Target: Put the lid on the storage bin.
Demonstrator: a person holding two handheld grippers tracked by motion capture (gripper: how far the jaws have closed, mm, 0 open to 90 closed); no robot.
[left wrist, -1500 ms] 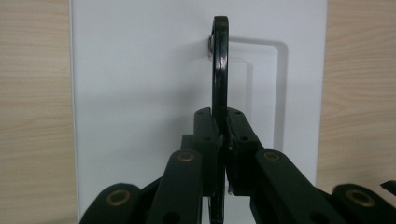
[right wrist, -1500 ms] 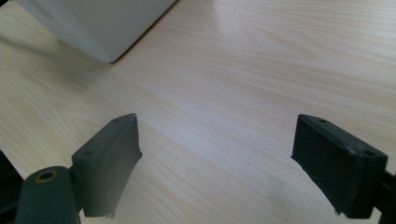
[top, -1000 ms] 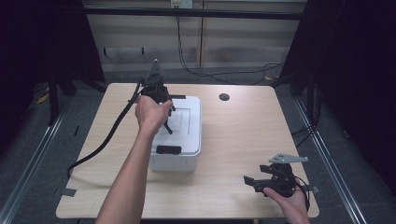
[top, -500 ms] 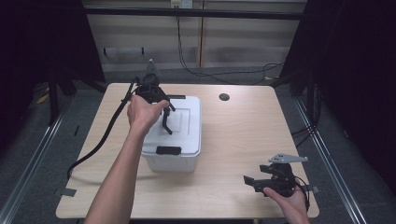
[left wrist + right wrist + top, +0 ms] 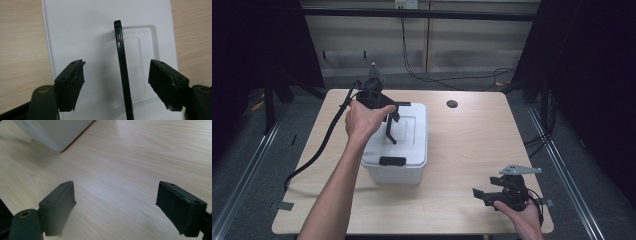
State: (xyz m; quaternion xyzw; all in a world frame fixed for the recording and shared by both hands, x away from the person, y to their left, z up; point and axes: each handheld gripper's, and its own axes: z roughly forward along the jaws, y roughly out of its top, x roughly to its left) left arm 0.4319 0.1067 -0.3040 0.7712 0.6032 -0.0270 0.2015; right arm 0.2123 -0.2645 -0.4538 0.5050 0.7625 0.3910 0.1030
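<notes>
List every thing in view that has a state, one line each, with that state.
White box: lid on, near latch down.
Black handle: raised upright over the lid, standing between the left gripper's jaws, untouched.
Left gripper: open, above the box lid.
Right gripper: open, holding nothing, over bare table.

We see a white lidded plastic box (image 5: 402,150) directly under our left gripper (image 5: 117,82), black latch (image 5: 392,161) at its near end. A thin black handle (image 5: 123,75) stands upright between the wide-apart jaws, touching neither.
</notes>
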